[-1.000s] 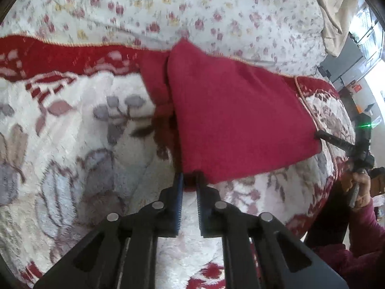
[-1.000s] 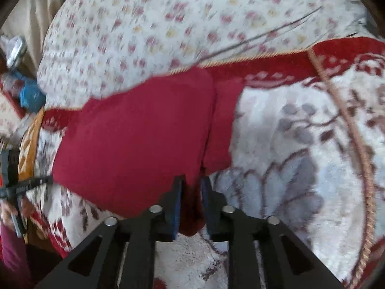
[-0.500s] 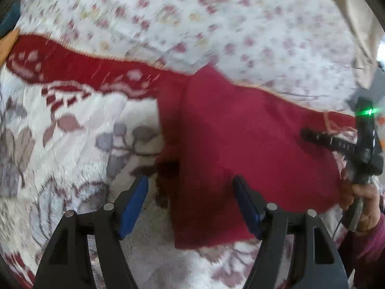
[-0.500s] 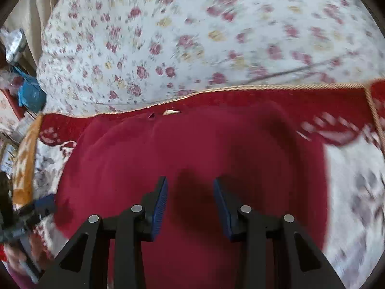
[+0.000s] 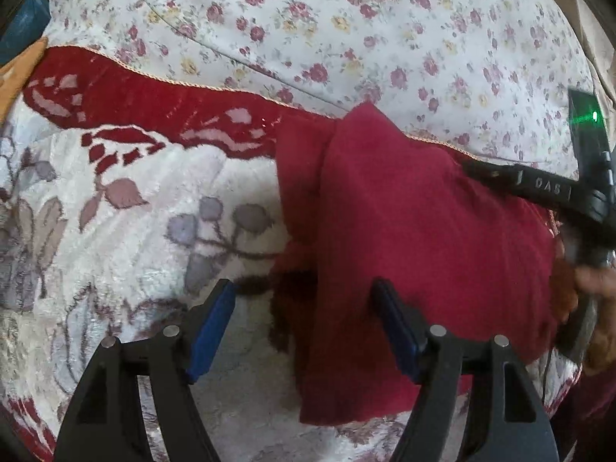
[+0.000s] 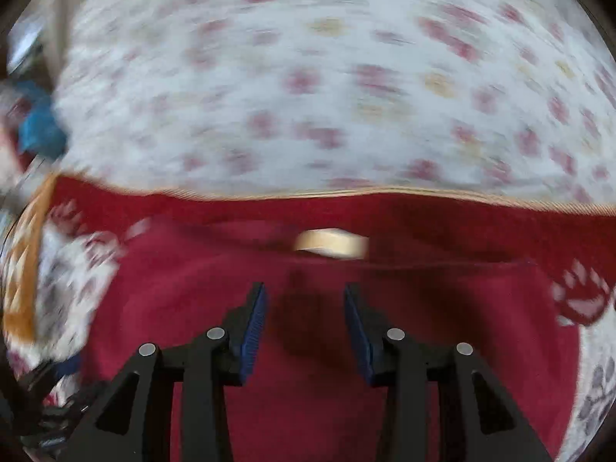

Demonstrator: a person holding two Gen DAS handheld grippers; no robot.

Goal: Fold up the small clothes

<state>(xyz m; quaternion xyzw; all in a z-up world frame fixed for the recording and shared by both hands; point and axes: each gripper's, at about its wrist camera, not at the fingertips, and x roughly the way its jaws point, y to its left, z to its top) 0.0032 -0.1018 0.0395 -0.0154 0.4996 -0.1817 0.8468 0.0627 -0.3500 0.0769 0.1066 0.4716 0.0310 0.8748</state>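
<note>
1. The red garment [image 5: 415,238] lies folded on a plush white blanket [image 5: 127,238] with a red border and grey-mauve flower print. Behind that sits a floral quilt [image 5: 346,30], white with small pink and yellow roses.
2. The left tongs [image 5: 304,331] hang over the near left edge of the garment, jaws standing well apart after just opening up. Nothing is pinched: the cloth edge runs between them, but the blue pads [image 5: 210,333] aren't pressing on it. The right-hand finger sits over the red fabric, the left-hand one over the blanket.
3. A narrower strip of the same red cloth sticks out from under the folded top layer on its left side.
4. The right tongs [image 6: 306,325] are apart too, having just widened a bit, hovering over the middle of the garment with nothing clamped. That view is pretty motion-blurred.
5. In the right wrist view a pale tag-like patch [image 6: 331,242] shows at the garment's far edge, too smeared to identify.
6. From the left wrist view, the right tool reaches in from the right, over the garment's far right corner, with a green light on it.
</note>
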